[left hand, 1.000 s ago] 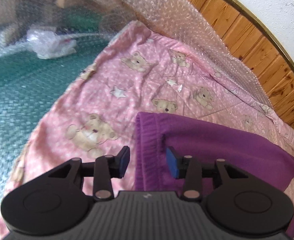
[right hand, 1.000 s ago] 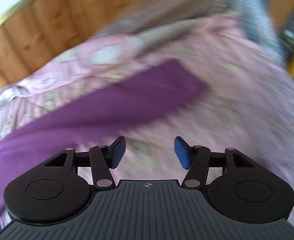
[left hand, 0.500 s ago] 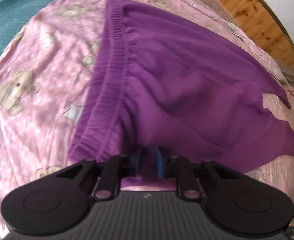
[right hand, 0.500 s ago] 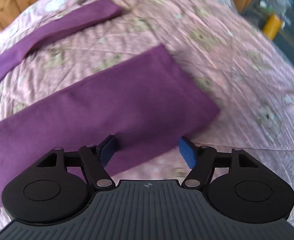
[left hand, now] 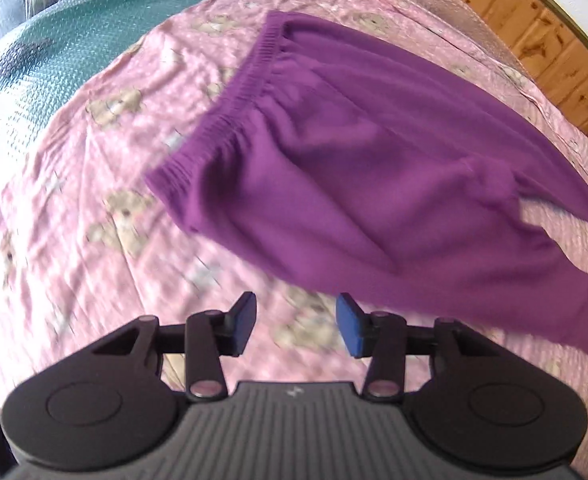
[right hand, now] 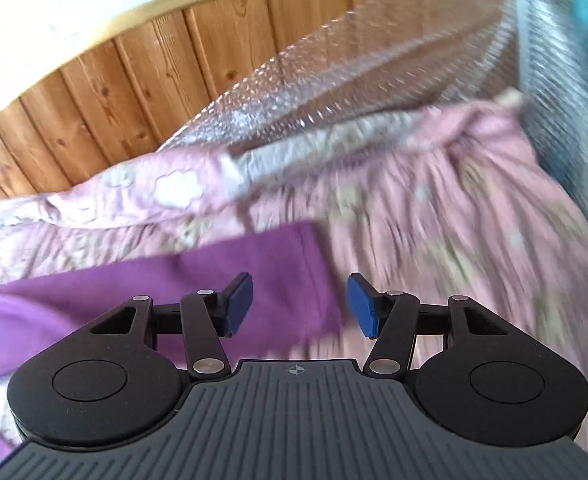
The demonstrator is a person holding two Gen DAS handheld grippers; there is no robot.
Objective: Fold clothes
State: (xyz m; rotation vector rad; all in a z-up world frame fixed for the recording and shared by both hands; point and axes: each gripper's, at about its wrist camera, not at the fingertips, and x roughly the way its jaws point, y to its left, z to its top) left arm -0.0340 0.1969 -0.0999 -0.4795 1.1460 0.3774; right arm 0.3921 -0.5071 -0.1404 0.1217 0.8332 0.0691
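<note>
Purple pants [left hand: 373, 184] lie flat on the pink bed cover [left hand: 74, 208]. Left gripper [left hand: 295, 330] is opening, empty. Right gripper [right hand: 299, 307] is closing over a leg end; pinch both layers.

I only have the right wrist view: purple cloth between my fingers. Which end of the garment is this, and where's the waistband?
Observer: In the left wrist view the purple trousers' elastic waistband lies flat on the pink bedspread.
Operator: Is the left gripper holding it?
Observer: No. The left gripper is opening over bare bedspread, nothing between its pads.
Operator: Are the legs together?
Observer: No, bedspread shows between them.
</note>
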